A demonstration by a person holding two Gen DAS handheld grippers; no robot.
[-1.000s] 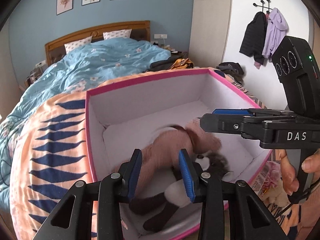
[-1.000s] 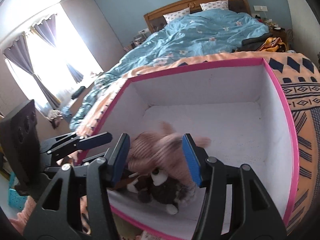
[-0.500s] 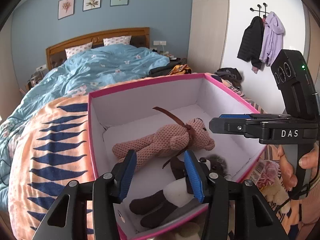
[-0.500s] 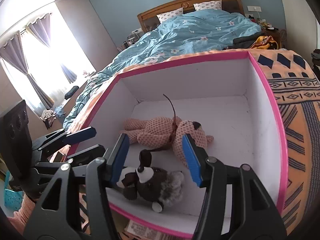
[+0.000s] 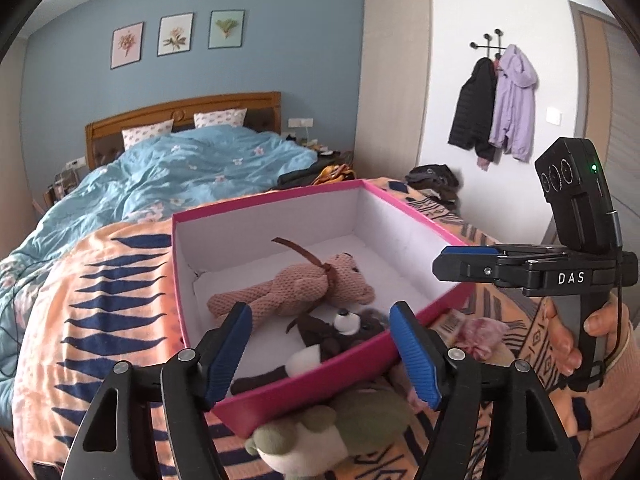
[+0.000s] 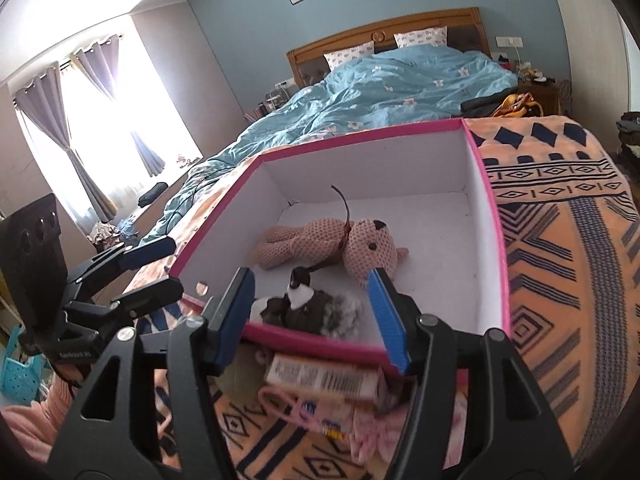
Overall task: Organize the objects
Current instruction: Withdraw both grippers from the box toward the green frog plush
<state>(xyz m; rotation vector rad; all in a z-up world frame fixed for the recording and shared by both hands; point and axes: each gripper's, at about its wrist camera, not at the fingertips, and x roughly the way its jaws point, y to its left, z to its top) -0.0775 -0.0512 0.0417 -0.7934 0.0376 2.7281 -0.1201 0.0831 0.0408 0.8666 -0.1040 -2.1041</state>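
Observation:
A pink-rimmed box (image 5: 408,208) (image 6: 494,208) with white walls stands on the orange patterned blanket. Inside lie a pink knitted bear (image 5: 304,286) (image 6: 340,240) and a dark brown and white plush dog (image 5: 320,338) (image 6: 308,306). My left gripper (image 5: 322,354) is open and empty, held above the box's near rim. My right gripper (image 6: 314,318) is open and empty, above the near rim; it also shows in the left wrist view (image 5: 468,266). The left gripper shows at the left of the right wrist view (image 6: 160,272).
A green and white plush toy (image 5: 320,430) lies in front of the box. A barcoded packet (image 6: 324,376) and pink items (image 5: 478,330) lie beside it. The bed with a blue duvet (image 5: 180,176) stretches behind. Coats (image 5: 496,104) hang on the right wall.
The pink bear dropped into the box and lies still beside the dog. Both grippers have pulled back and up, away from the box, and the left one has opened wider.

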